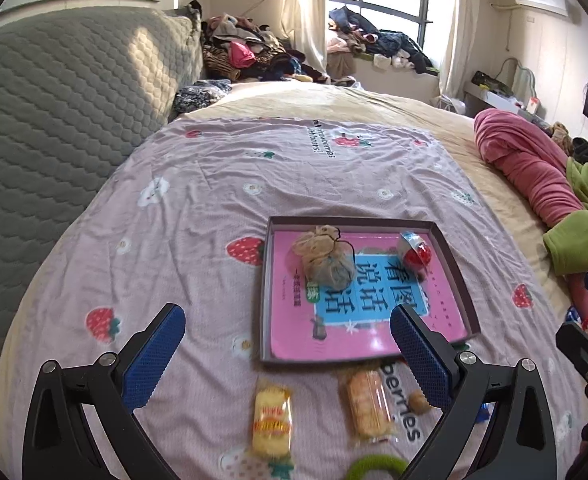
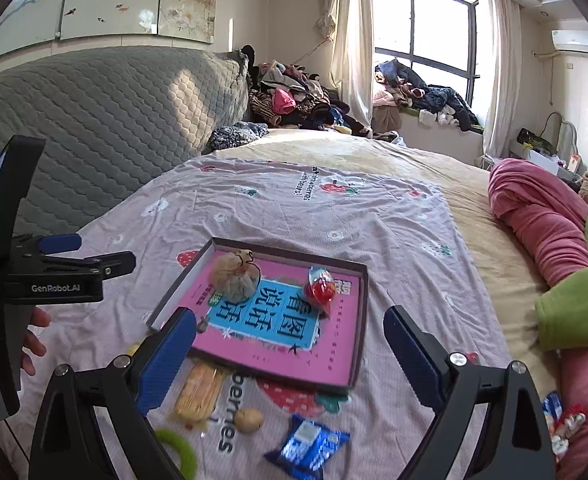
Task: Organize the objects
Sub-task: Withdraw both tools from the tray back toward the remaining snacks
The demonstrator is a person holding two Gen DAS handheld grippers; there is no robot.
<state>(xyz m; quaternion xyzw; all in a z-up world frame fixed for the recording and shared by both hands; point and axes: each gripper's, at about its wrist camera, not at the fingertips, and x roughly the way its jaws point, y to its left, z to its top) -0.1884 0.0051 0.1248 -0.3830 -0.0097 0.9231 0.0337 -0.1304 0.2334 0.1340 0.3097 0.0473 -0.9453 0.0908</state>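
A shallow dark box [image 1: 349, 222] lies on the strawberry-print sheet [image 1: 198, 216] with a pink book [image 1: 333, 344] inside. On the book rest a tan drawstring pouch [image 1: 325, 260] and a red-and-white wrapped candy [image 1: 415, 250]. In front of the box lie a yellow snack pack [image 1: 272, 420], a cracker pack [image 1: 367, 404], a walnut [image 1: 418, 402] and a green ring [image 1: 373, 466]. My left gripper [image 1: 290, 344] hangs open above them, holding nothing. My right gripper [image 2: 292, 344] is open and empty over the box [image 2: 363, 320]; a blue packet [image 2: 307, 446] lies below it.
A grey quilted headboard [image 1: 54, 100] bounds the left side. Rolled pink and green bedding [image 1: 533, 184] lies along the right. Clothes are piled by the window [image 2: 294, 96]. A hand [image 2: 34, 336] holds the left gripper [image 2: 94, 252] at the left of the right wrist view.
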